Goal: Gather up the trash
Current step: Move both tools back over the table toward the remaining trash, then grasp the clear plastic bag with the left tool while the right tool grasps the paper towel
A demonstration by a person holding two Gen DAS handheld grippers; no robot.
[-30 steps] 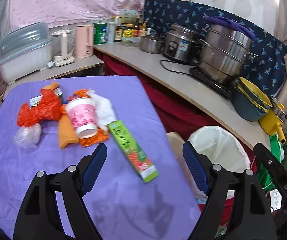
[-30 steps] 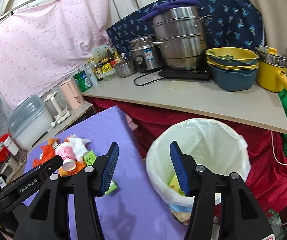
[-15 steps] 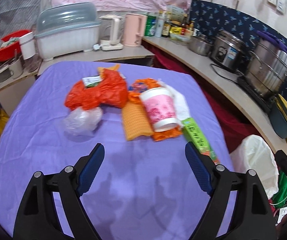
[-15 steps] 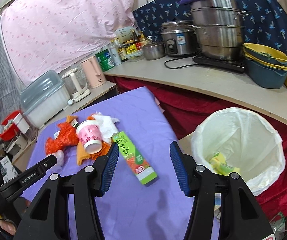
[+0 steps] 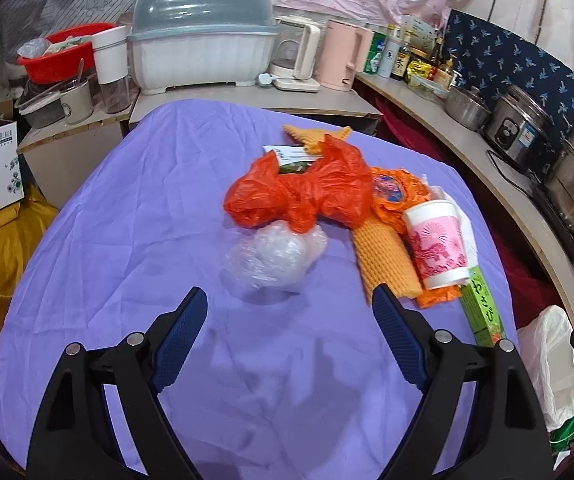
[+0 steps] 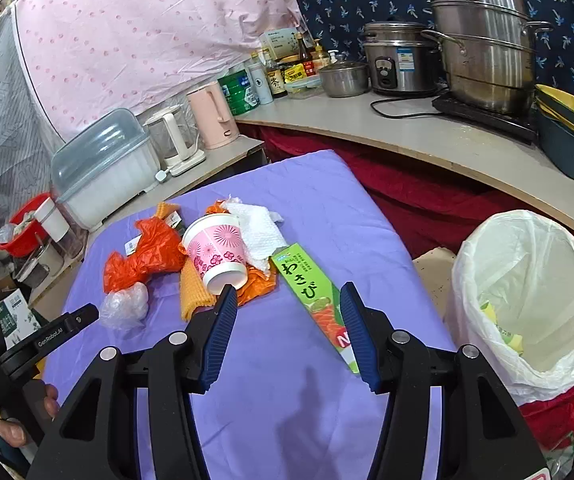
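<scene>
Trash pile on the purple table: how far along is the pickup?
Done: some scraps already lie in the lined bin. In hand: nothing; left gripper and right gripper are both open and empty. Left: red bag, clear bag, orange mesh, pink cup, tissue and green box all sit on the table.
</scene>
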